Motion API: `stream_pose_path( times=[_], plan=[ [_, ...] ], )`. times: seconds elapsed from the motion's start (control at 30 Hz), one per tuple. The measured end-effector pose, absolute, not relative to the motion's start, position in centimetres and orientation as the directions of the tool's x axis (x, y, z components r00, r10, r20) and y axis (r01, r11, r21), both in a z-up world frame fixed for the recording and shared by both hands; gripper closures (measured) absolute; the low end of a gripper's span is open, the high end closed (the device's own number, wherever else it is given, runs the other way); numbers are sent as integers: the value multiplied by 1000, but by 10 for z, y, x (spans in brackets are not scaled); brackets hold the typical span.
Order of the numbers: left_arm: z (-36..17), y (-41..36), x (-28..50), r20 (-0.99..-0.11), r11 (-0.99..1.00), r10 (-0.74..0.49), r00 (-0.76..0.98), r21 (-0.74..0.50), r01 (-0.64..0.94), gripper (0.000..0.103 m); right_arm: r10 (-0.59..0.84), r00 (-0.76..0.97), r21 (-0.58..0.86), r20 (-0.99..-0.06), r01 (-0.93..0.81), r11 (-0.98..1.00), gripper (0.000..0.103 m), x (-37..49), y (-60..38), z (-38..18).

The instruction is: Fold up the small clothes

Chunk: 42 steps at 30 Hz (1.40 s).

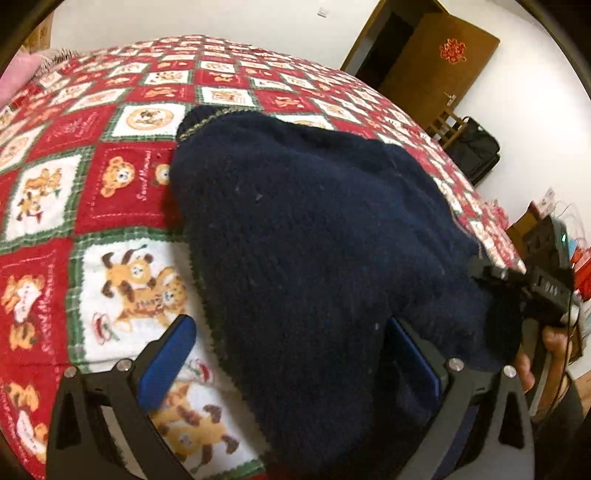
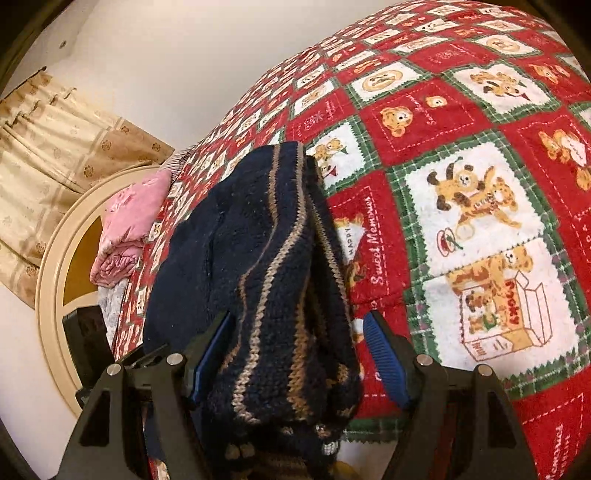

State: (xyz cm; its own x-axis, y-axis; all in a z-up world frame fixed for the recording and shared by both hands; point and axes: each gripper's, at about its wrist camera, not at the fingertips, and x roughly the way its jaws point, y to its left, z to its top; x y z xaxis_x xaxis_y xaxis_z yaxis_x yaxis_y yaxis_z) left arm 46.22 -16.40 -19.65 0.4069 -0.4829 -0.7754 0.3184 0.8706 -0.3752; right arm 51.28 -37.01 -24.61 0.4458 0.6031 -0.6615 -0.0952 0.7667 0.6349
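A bed (image 1: 122, 122) fills most of both views, spread with a red, white and green patchwork blanket (image 2: 461, 155) printed with teddy bears; it lies under and ahead of both grippers. Beyond the left gripper (image 1: 291, 350) a white wall (image 1: 221, 18) rises behind the bed, with a brown wooden door (image 1: 436, 62) standing open to its upper right and a black bag (image 1: 474, 151) on the floor below that door. Far left of the right gripper (image 2: 295, 350) hang beige patterned curtains (image 2: 48, 147), and nearer it a cream curved headboard (image 2: 55, 251) with a folded pink quilt (image 2: 129, 225) lying against it.

The navy knitted sweater (image 1: 314, 229) lies on the blanket directly in front of the left gripper, whose blue pads stand spread, the right pad at the sweater's near edge, the left over bare blanket; no grip shows. The right gripper's jaws stand spread too, with a bunched, tan-striped fold of the sweater between them, the left pad at the knit, the right pad clear of it.
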Motion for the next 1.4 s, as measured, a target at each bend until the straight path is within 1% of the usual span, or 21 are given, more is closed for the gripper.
stream_pose_path(
  times=[0.03,0.1,0.13,0.17,0.2,0.23,0.27,0.3,0.33,0.4,0.5,0.63,0.77,0.97,1.27,1.4],
  plan=[
    [-198,-165,465,-772,866,-493,401,-389,315,0,602,446,634,-662,-95,768,30,513,-370,-246],
    [-199,-168,469,-763,850,-519,385,-414,325,1,602,443,633,-665,-93,768,35,513,-369,-247],
    [-198,-169,470,-756,841,-533,379,-426,334,5,608,437,638,-663,-96,764,48,514,-367,-247],
    [-197,-171,469,-748,828,-551,369,-439,348,13,642,418,670,-643,-100,736,52,515,-365,-248],
    [-195,-171,467,-747,829,-551,373,-437,350,19,657,413,687,-631,-95,720,54,516,-365,-249],
    [-194,-171,465,-742,827,-554,377,-440,350,22,649,418,679,-635,-98,727,57,515,-364,-247],
    [-193,-171,463,-738,826,-556,382,-439,354,29,644,424,671,-637,-106,734,60,512,-362,-245],
    [-191,-169,462,-736,827,-555,389,-434,358,35,639,431,665,-638,-110,738,61,510,-361,-243],
    [-189,-168,460,-734,829,-552,395,-430,358,38,629,438,657,-642,-110,746,62,508,-359,-240],
    [-186,-165,457,-728,831,-550,408,-426,359,50,613,450,640,-649,-112,760,64,505,-355,-235],
    [-178,-168,453,-731,846,-523,438,-383,371,57,592,466,617,-657,-120,778,66,501,-351,-229],
    [-166,-176,448,-739,868,-478,474,-315,383,61,581,478,599,-659,-134,789,68,496,-347,-217],
    [-148,-175,439,-721,868,-478,502,-300,396,62,595,485,604,-641,-162,781,70,489,-347,-204],
    [-122,-172,418,-713,881,-444,543,-236,411,63,622,468,610,-627,-202,766,72,480,-329,-186],
    [-96,-137,383,-693,891,-431,578,-224,395,64,677,428,635,-599,-262,727,74,447,-290,-162],
    [-85,-117,364,-681,899,-419,600,-220,378,64,711,412,659,-570,-288,695,74,429,-271,-151]
  ],
)
